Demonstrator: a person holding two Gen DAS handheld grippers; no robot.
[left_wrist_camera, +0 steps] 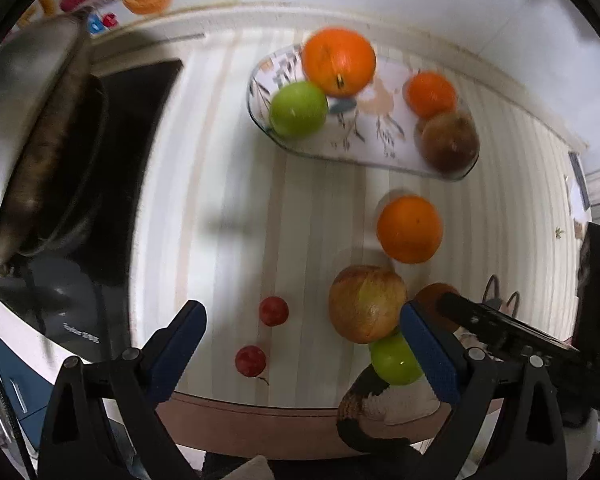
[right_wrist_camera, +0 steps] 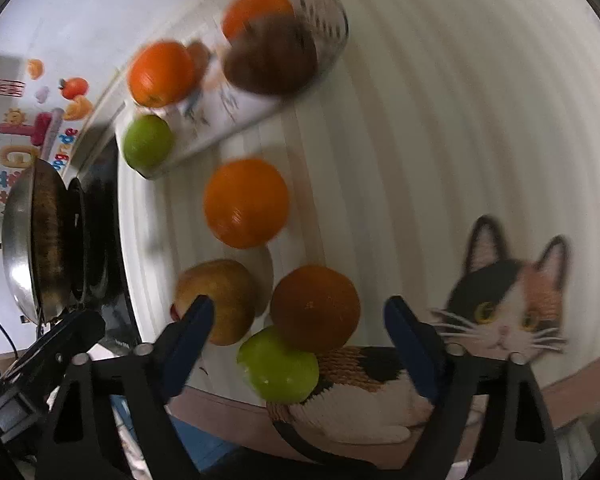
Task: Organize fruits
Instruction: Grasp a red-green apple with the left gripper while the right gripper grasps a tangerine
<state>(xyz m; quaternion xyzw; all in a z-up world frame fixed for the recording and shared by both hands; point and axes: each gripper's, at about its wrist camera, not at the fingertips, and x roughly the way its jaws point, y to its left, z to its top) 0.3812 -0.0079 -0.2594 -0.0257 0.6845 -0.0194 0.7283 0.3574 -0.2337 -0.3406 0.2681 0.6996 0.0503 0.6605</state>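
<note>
A: Where do the fingers stand?

B: The left gripper (left_wrist_camera: 302,344) is spread wide with nothing grasped; two small red fruits (left_wrist_camera: 273,311) lie on the worktop (left_wrist_camera: 228,200) in the gap between its blue fingers (left_wrist_camera: 176,344). Its right finger sits just beside a yellow-red apple (left_wrist_camera: 366,304) and a green apple (left_wrist_camera: 394,360).

A: And the right?

B: The right gripper (right_wrist_camera: 298,332) is released too. A dark orange (right_wrist_camera: 315,307) and that green apple (right_wrist_camera: 278,364) lie between its fingers (right_wrist_camera: 410,344), but the pads press on neither. The yellow-red apple (right_wrist_camera: 220,300) is by the left finger.

A: Farther out?

B: The green apple and dark orange rest at the edge of a cat-shaped mat (right_wrist_camera: 508,308). Beyond them one orange (right_wrist_camera: 246,203) sits alone on the striped worktop. Farther still, a patterned glass dish (left_wrist_camera: 364,136) holds a big orange (left_wrist_camera: 339,61), a green apple (left_wrist_camera: 298,109), a smaller orange (left_wrist_camera: 431,94) and a brownish fruit (left_wrist_camera: 450,141).

A: To the side?

B: A metal pan (right_wrist_camera: 40,240) on a dark stove; motion blur softens most of it.
</note>
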